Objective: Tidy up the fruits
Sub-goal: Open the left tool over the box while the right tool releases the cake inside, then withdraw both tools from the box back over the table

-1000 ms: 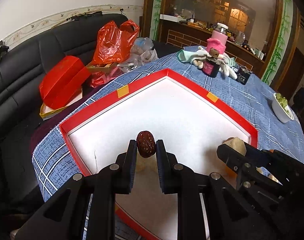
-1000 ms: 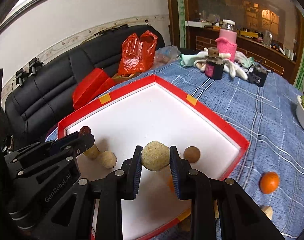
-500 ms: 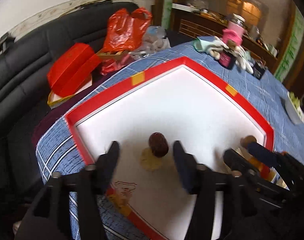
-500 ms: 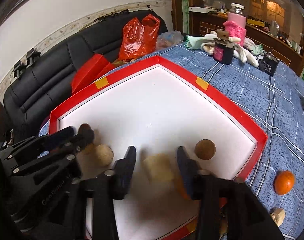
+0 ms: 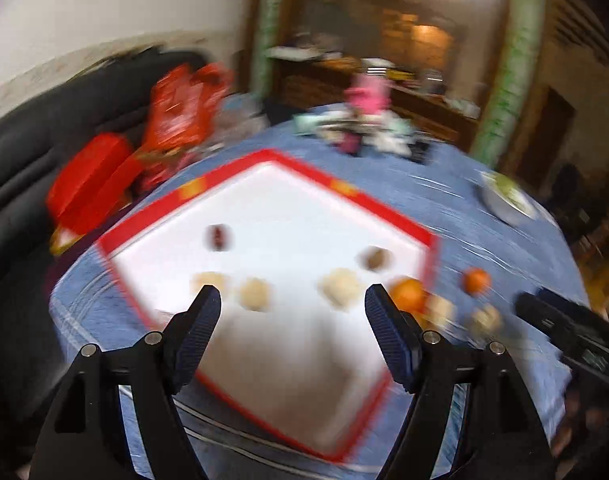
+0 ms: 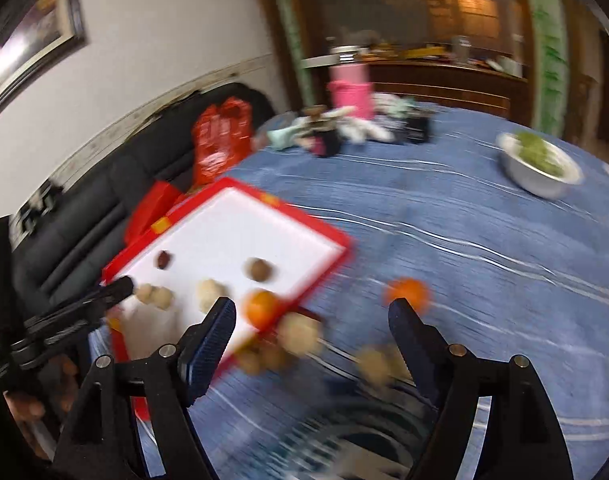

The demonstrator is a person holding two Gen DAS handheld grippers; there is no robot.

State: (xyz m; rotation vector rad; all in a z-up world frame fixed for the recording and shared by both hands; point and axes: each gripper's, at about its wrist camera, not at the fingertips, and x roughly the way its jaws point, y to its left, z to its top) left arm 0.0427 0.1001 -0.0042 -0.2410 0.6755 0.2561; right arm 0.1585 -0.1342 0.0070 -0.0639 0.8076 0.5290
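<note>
Blue checked tablecloth under everything, and both views are pretty smeared. My left tongs are opening up with nothing between the jaws, hanging over the red-rimmed white tray. In that tray: a dark date, a brown round fruit, some pale lumps and an orange by the rim. My right tongs are opening too, empty, over the cloth near another orange.
</note>
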